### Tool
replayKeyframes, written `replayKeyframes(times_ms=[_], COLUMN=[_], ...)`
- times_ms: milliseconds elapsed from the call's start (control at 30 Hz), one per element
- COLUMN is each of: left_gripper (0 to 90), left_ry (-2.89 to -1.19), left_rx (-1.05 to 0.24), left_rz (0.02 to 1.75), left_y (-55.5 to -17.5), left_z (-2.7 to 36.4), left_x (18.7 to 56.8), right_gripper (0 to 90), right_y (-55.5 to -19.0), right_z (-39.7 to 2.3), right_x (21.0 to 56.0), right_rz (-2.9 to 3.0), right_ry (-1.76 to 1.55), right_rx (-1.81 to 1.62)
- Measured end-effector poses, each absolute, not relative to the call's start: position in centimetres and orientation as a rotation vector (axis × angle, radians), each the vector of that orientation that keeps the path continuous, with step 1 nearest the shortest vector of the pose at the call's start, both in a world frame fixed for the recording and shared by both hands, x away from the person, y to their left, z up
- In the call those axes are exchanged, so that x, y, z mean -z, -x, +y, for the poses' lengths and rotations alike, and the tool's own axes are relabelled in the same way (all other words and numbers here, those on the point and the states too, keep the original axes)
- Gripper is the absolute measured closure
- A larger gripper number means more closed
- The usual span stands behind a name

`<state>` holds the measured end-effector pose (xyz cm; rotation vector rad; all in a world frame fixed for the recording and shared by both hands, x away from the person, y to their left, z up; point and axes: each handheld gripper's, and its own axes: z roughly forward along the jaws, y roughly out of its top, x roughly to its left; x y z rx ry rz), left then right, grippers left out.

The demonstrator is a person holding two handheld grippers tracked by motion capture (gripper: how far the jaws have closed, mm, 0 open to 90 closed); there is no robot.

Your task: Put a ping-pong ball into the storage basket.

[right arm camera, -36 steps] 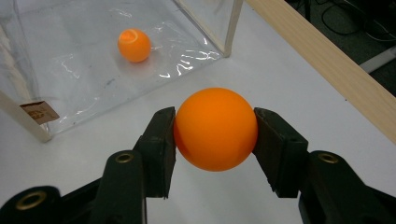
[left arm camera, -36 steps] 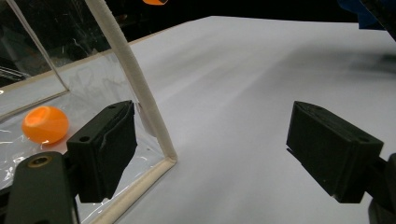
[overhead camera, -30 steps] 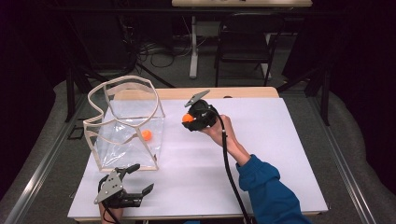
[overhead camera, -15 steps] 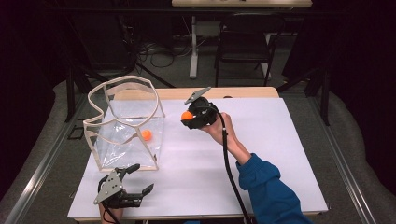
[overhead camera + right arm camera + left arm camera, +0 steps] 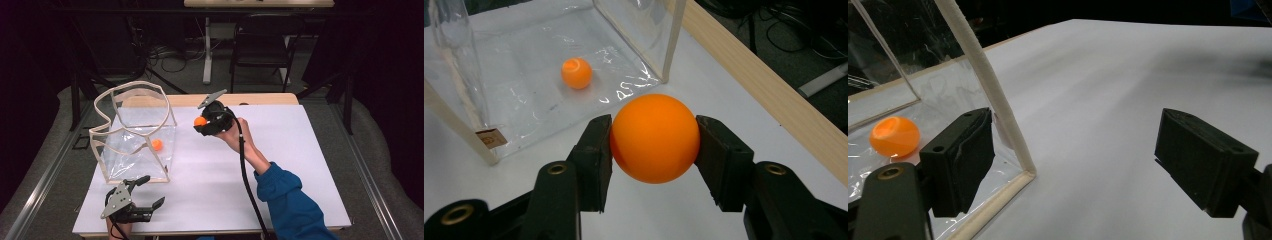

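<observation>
An orange ball (image 5: 654, 138) sits clamped between the two black jaws of the right gripper (image 5: 202, 122), one pad pressed to each side of it, with the ball bulging above and ahead of the pads. Beyond those jaws, in the right gripper view, a clear plastic bag (image 5: 549, 75) with pale tape-like edging lies open toward the gripper, and a second orange ball (image 5: 576, 73), dented on its upper face, rests on the bag's lower wall, well ahead of the held ball and a little to the left of the jaws' line. To the right of the jaws runs the table's wooden edge (image 5: 769, 95), and under them the white table surface (image 5: 474, 170). In the high view the right gripper is held above the table by a hand (image 5: 234, 134) with a blue sleeve (image 5: 290, 200) behind it, its cable (image 5: 247, 185) trailing back along the forearm, and the bag (image 5: 135, 130) stands just to its left, apart from it. The left gripper (image 5: 145, 192) rests low at the near edge of the table, just in front of the bag's near corner, jaws spread wide apart and holding nothing. In the left gripper view the bag's pale corner seam (image 5: 998, 115) rises just inside the left jaw, touching or nearly touching it, and the dented ball (image 5: 895, 136) lies inside the bag beyond and to the left of that jaw, while bare white table lies between the two jaws.
</observation>
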<state>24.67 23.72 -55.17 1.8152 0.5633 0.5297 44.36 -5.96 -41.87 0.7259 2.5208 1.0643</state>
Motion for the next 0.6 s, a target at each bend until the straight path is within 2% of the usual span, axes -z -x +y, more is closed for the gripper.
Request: replayKeyframes(times_ms=[600], left_gripper=[15.9], left_ry=[-1.816], left_rx=[-0.530], left_rz=[0.565], left_y=[-24.6], left_z=[23.7], left_x=[55.2], right_gripper=[50.8], right_y=[-44.2], right_z=[-6.0], right_x=[40.5], right_rz=[2.507], right_ry=[-0.699], right_rx=[-1.085])
